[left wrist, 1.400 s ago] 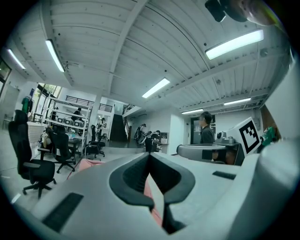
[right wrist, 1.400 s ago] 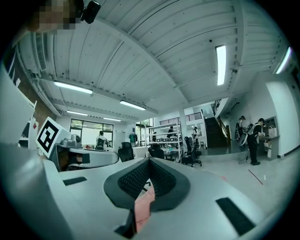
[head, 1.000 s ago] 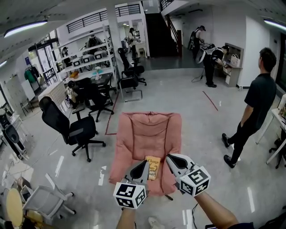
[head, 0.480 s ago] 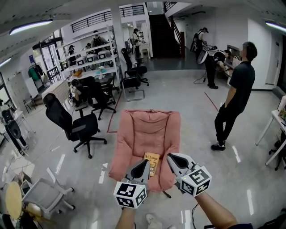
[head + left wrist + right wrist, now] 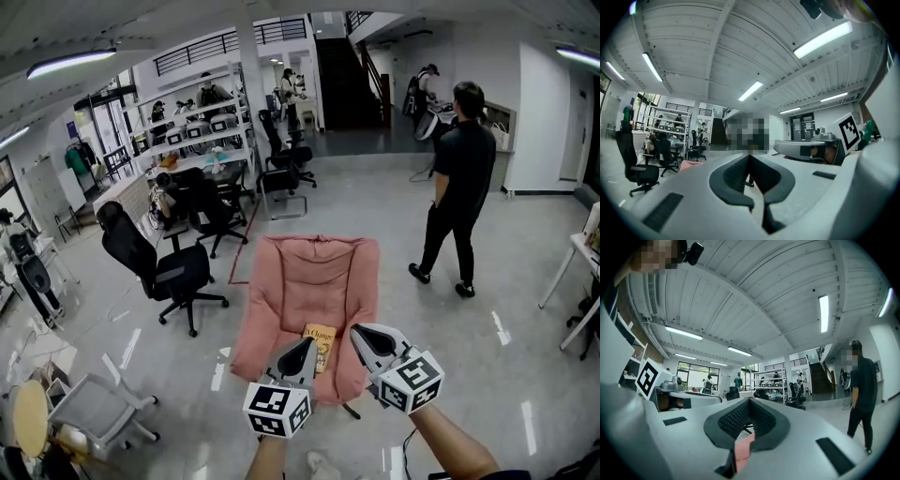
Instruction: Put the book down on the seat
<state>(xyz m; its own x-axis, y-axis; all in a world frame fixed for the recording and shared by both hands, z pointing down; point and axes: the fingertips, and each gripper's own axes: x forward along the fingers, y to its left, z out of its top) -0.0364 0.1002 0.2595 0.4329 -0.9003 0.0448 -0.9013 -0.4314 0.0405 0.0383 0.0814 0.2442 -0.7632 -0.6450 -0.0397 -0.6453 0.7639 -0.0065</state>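
Head view, book [image 5: 322, 345] on pink seat [image 5: 309, 277], office chair [image 5: 161, 273] left, person [image 5: 457, 187] beyond.

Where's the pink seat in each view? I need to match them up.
Head view: seat, centre, just below the middle.
Left gripper view: seat, a small pink patch at lower left, beside the jaws.
Right gripper view: seat, pink showing through the gap under the jaws.
Shared landmark: white shelves in the background.

Book [image 5: 320, 345] cover: "Change" legible; smaller print below unreadable. No other readable text.
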